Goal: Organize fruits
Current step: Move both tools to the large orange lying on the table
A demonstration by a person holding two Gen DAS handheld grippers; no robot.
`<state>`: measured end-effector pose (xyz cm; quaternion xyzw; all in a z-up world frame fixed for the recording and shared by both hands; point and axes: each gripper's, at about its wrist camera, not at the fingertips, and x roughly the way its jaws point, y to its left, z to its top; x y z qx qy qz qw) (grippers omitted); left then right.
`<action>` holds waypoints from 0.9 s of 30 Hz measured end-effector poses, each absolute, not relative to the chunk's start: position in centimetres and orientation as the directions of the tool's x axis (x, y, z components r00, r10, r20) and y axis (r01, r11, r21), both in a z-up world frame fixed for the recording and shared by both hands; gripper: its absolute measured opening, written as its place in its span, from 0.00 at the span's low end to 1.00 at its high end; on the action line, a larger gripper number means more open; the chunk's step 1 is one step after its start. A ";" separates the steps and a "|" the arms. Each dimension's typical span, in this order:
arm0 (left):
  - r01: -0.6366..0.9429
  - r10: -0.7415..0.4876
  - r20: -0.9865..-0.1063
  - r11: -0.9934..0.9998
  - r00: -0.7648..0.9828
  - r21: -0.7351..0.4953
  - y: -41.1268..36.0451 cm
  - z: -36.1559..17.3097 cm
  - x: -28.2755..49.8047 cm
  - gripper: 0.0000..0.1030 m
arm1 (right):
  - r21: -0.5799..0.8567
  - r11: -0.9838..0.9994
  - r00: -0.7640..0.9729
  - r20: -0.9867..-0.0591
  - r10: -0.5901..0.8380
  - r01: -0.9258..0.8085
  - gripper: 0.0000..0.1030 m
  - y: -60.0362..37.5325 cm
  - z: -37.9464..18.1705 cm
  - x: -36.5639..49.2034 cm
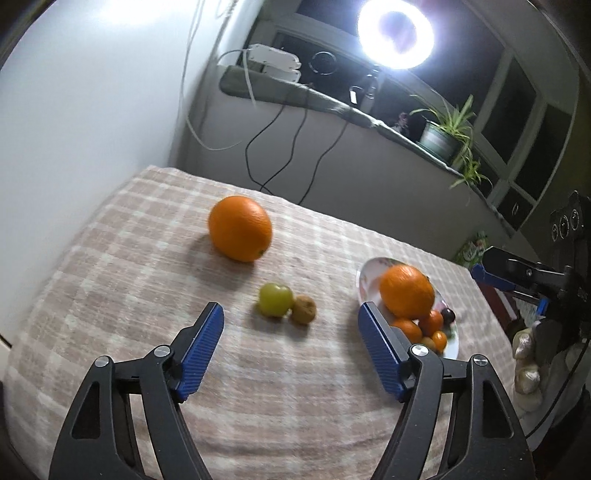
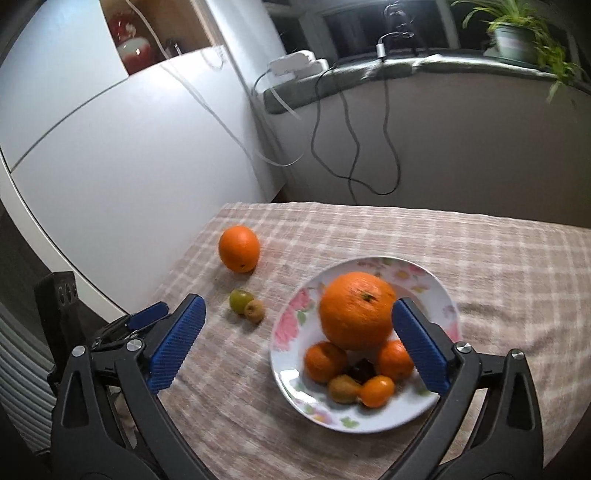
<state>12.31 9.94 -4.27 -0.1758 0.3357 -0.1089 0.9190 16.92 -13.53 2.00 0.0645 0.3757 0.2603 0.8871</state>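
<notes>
A large orange (image 1: pixel 240 229) (image 2: pixel 239 248) lies on the checked tablecloth (image 1: pixel 110 258). Nearer to me, a small green fruit (image 1: pixel 274 299) (image 2: pixel 241 301) touches a small brown fruit (image 1: pixel 304 309) (image 2: pixel 255 310). My left gripper (image 1: pixel 290 306) hangs open just short of this pair and holds nothing. On the right, a flowered plate (image 1: pixel 367 271) (image 2: pixel 439 295) carries another large orange (image 1: pixel 406 291) (image 2: pixel 356 310), several small oranges (image 2: pixel 325 362) and a dark fruit (image 2: pixel 362 369). My right gripper (image 2: pixel 298 300) is wide open above the plate's near side, its pads clear of the fruit.
White cabinet panels (image 2: pixel 129 147) close off the table's left side. Behind the table, cables (image 2: pixel 354 147) hang from a sill with a potted plant (image 1: pixel 443 136) and a bright ring light (image 1: pixel 395 33). A hand (image 1: pixel 528 365) shows at the right edge.
</notes>
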 end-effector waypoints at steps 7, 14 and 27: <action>0.048 -0.335 -0.588 0.892 0.736 -0.449 11.9 -5.0 14.6 0.73 | 0.333 0.806 0.491 -0.659 0.570 -0.490 1.00 -8.8 2.8 19.4; 0.047 -0.356 -0.595 0.881 0.721 -0.470 12.7 -5.8 17.3 0.73 | 0.328 0.781 0.423 -0.696 0.580 -0.531 1.00 -3.9 2.4 22.6; 0.036 -0.412 -0.592 0.839 0.693 -0.543 13.8 -7.8 21.7 0.73 | 0.448 0.772 0.269 -0.757 0.596 -0.450 0.97 1.0 -2.8 29.5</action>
